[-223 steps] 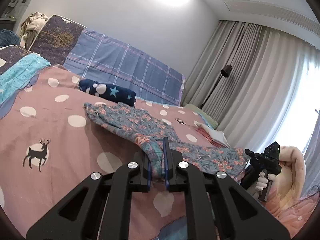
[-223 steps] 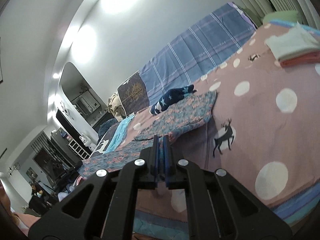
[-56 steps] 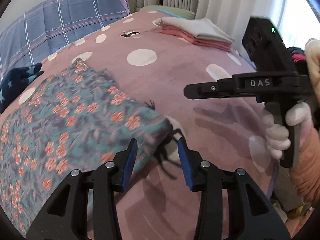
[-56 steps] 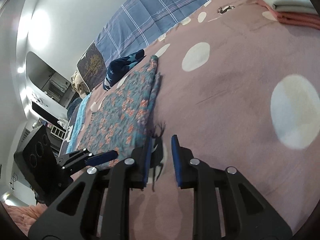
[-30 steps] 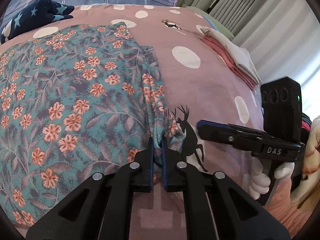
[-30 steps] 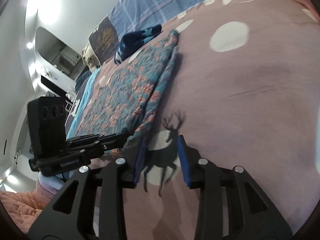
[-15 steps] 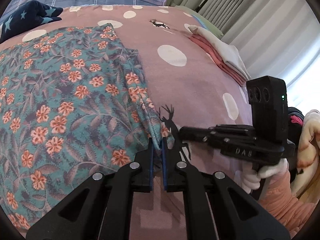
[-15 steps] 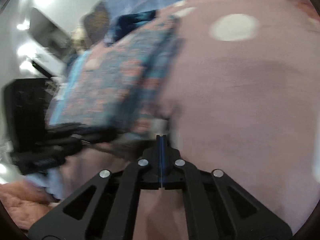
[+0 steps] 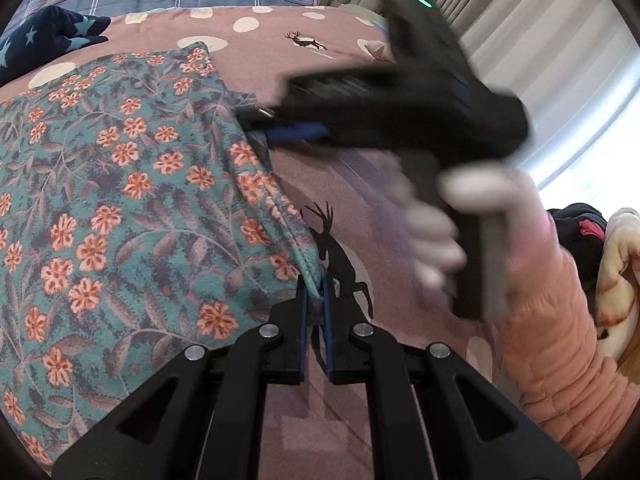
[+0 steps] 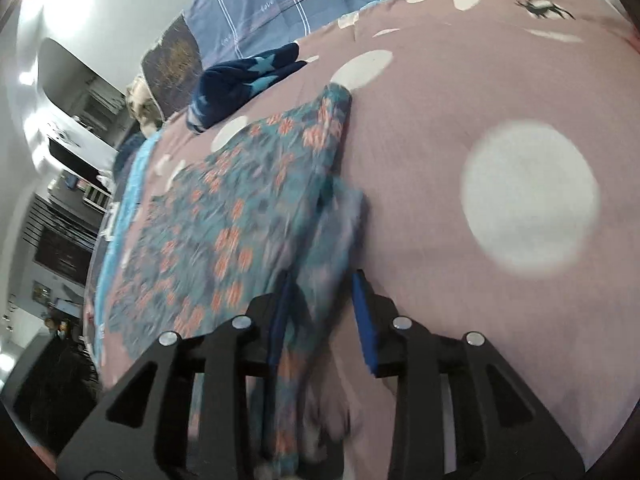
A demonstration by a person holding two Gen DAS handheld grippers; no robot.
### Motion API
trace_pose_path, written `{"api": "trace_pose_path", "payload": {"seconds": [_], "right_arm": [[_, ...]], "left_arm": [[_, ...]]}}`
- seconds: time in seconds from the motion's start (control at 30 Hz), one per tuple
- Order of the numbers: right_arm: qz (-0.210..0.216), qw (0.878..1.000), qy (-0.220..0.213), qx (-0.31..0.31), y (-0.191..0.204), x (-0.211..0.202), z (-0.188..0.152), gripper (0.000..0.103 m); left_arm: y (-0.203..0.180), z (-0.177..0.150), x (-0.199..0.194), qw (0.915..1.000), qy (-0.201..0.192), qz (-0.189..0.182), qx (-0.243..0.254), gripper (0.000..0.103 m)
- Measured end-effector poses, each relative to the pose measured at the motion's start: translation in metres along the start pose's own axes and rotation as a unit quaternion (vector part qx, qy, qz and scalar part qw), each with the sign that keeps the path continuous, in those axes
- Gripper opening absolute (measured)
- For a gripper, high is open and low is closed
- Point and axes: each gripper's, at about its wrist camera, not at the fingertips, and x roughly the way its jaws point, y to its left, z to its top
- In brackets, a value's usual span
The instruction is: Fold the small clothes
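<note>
Right gripper (image 10: 320, 300) slid up the floral garment (image 9: 120, 184) edge, jaws just reopened astride it; left gripper (image 9: 314, 300) pinches the corner. Next fold likely.

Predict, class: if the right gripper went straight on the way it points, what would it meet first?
Most likely the floral garment: the right gripper has just been opening, and the garment's edge already lies between its jaws, unpinched. Blur leaves the depth uncertain.
</note>
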Motion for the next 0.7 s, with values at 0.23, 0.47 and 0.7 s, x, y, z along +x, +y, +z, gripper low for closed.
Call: {"api": "trace_pose_path", "payload": {"seconds": [0.23, 0.47, 0.7], "right_arm": [[-0.004, 0.998, -0.068, -0.006, 0.005, -0.006, 0.03, 0.002], [-0.027, 0.998, -0.059, -0.004, -0.015, 0.004, 0.024, 0.011], [0.032, 0.995, -0.066, -0.064, 0.016, -0.057, -0.021, 0.012]], "left_arm": [[-0.013, 0.004, 0.011, 0.9984, 0.004, 0.012, 0.054, 0.006], [-0.029, 0.0, 0.021, 0.9947, 0.01, 0.0, 0.103, 0.007], [-0.044, -0.019, 0.003, 0.9875, 0.026, -0.061, 0.143, 0.011]]}}
